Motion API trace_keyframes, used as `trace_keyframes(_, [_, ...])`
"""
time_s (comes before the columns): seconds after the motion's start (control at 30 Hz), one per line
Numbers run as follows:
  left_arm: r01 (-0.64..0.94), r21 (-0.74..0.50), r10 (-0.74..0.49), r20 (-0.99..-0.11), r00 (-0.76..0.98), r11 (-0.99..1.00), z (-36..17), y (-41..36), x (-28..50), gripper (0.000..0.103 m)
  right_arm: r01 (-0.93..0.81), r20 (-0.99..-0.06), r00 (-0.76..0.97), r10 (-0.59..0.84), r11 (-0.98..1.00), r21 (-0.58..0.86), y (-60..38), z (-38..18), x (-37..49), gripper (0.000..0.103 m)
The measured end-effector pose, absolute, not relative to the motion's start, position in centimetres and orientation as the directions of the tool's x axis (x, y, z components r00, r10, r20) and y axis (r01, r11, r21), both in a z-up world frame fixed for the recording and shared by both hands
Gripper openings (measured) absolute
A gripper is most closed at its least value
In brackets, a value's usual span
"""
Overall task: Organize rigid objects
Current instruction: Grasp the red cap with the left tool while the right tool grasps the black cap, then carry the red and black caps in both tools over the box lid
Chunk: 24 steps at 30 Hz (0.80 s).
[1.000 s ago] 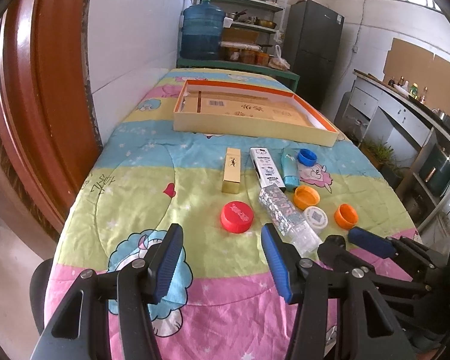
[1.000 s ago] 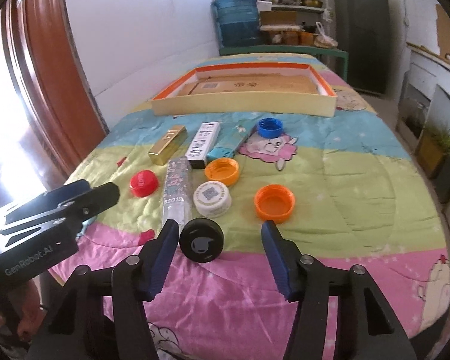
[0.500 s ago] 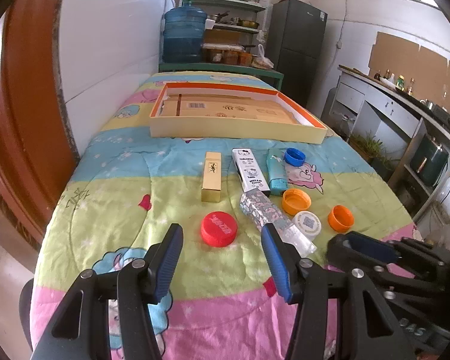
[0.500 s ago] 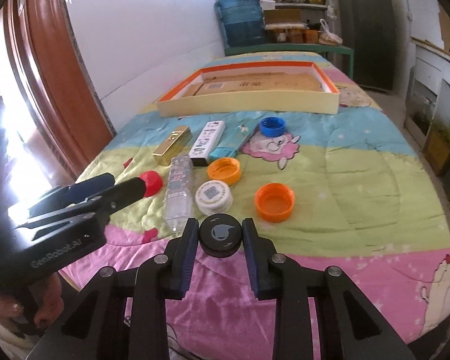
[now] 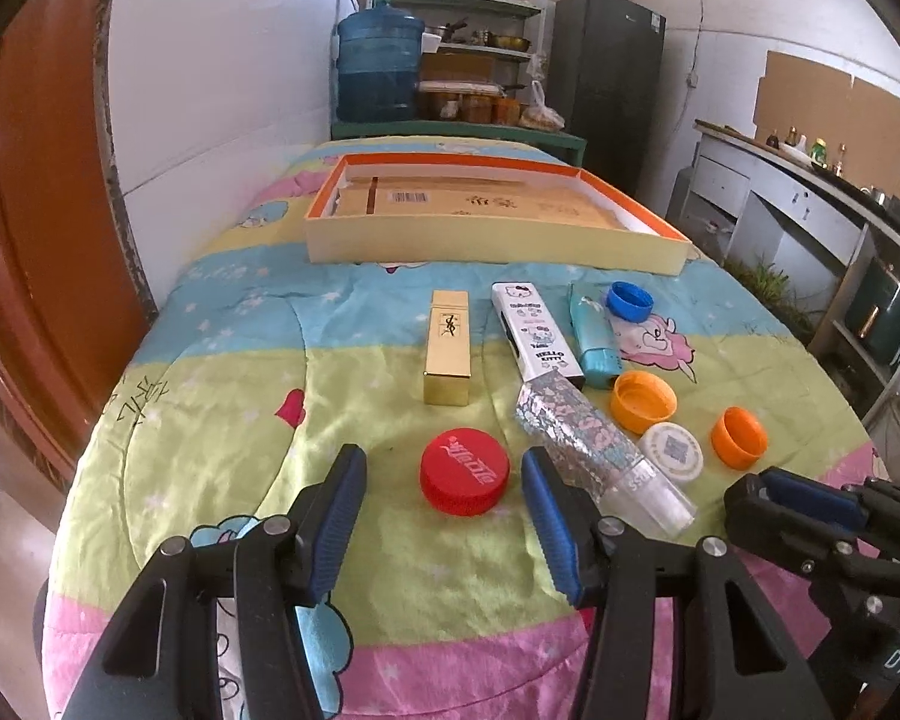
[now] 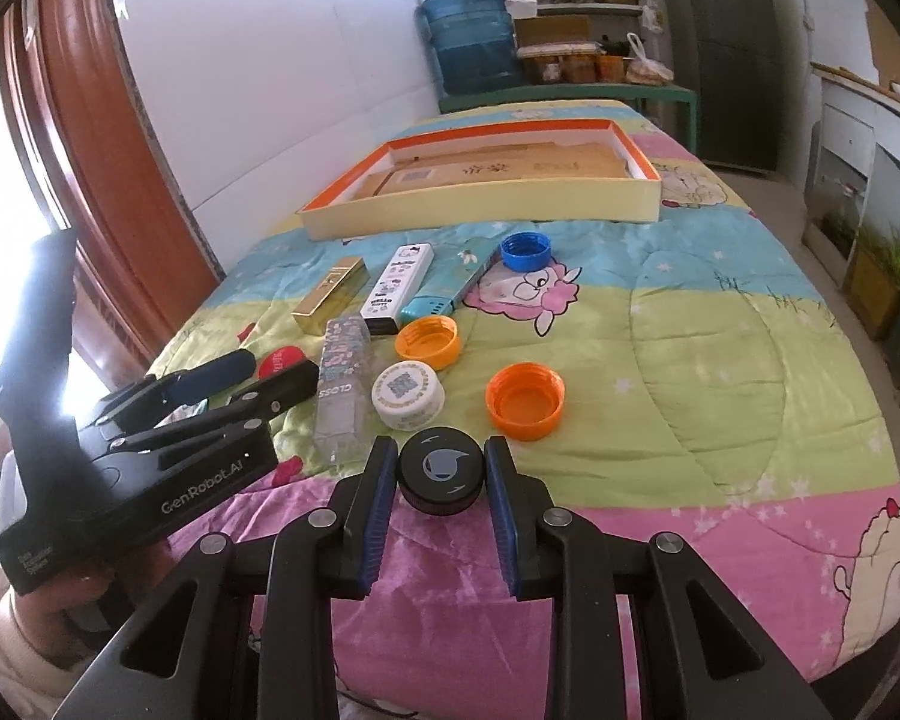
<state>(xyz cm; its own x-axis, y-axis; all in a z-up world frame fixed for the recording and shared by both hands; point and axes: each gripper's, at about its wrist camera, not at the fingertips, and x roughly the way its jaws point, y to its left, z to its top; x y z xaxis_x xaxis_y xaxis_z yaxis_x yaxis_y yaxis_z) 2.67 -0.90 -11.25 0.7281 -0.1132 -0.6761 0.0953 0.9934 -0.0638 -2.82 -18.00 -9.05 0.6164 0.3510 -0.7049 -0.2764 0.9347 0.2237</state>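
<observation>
Right hand-held gripper (image 6: 441,471) now clamped on black cap (image 6: 441,468), near white cap (image 6: 407,393). Left hand-held gripper (image 5: 444,483) advanced, jaws apart around red cap (image 5: 465,471), not touching.

Black cap (image 6: 441,469) sitting pinched between pads of right hand-held gripper (image 6: 441,480), logo face up. Red cap (image 5: 465,471) lying top up, framed between spread fingers of left hand-held gripper (image 5: 444,501), just ahead of tips. Clear patterned tube (image 5: 600,462) lying diagonally beside left hand-held gripper's right finger. Gold box (image 5: 448,345), white carton (image 5: 534,333), teal tube (image 5: 594,336) lying farther ahead; shallow orange-rimmed box (image 5: 492,252) sitting beyond them.
</observation>
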Motion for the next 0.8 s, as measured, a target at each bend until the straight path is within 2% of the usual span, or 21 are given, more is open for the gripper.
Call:
trace_keyframes(0.03, [0.092,-0.048,-0.1,-0.682,0.724,0.995,-11.2,-0.9,2.7,0.047,-0.278,-0.705,0.616,0.35,0.935,0.221,-18.0,-9.1,-2.9,0.03])
trace_keyframes(0.07, [0.081,-0.041,-0.087,-0.682,0.727,0.996,-11.2,-0.9,2.7,0.033,-0.28,-0.705,0.618,0.349,0.935,0.218,-17.9,-9.1,-2.9,0.03])
trace_keyframes(0.1, [0.058,-0.043,-0.072,-0.679,0.731,0.997,-11.1,-0.4,2.7,0.03,-0.28,-0.703,0.62,0.347,0.936,0.215,-18.0,-9.0,-3.0,0.03])
trace_keyframes(0.27, [0.067,-0.106,-0.122,-0.679,0.724,0.992,-10.8,0.7,2.6,0.03,-0.272,-0.696,0.633,0.338,0.939,0.209,-18.2,-8.5,-3.0,0.03])
trace_keyframes(0.8, [0.09,-0.112,-0.14,-0.609,0.781,0.99,-4.4,1.2,2.4,0.03,-0.314,-0.63,0.705,0.326,0.94,0.135,-18.4,-3.9,-0.6,0.03])
